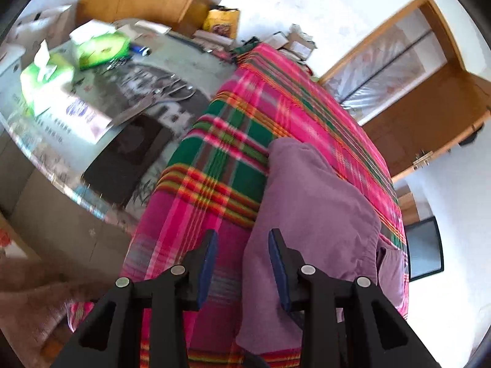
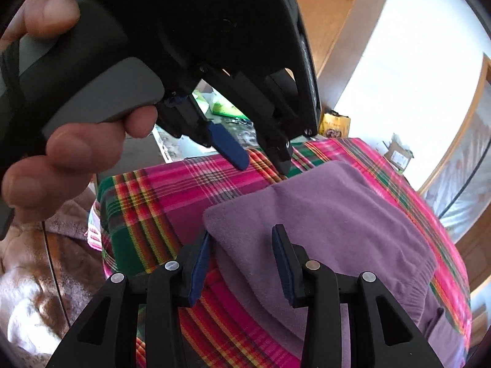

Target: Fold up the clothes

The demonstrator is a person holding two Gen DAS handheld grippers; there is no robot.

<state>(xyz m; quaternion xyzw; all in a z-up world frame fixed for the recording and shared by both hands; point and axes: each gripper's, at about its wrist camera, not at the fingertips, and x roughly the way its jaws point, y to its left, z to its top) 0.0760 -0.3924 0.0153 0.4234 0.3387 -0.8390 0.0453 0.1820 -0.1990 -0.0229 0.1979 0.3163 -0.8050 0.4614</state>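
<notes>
1. Purple garment (image 2: 322,224): knit, sweater-like, with a ribbed hem at its right edge. It lies on the pink-and-green plaid cloth (image 2: 172,196) that covers the worktop, already doubled into a compact, rounded block with a soft fold line on its left side. Whether more folds are due or this is the finished shape cannot be settled here.
2. Handling, as judged: light, soft, limp, slightly fuzzy, not fragile. It should slump when lifted and drag on the plaid cloth rather than slide. Layers may separate if only the top one is pinched.
3. Where to take hold, as judged: at a corner or along the ribbed hem, pinching all layers together.
4. Left gripper (image 1: 242,263): jaws wide, nothing between them, above the near left edge of the garment; held by a hand (image 2: 64,153).
5. Right gripper (image 2: 242,263): jaws wide, empty, straddling the garment's near left corner.
6. Containers: two green tissue packs (image 1: 101,46) on the far left table, white tissue standing out of their tops; a yellow packet (image 1: 222,21) farther back and a cardboard box (image 2: 397,153) to the far right, contents not visible.
</notes>
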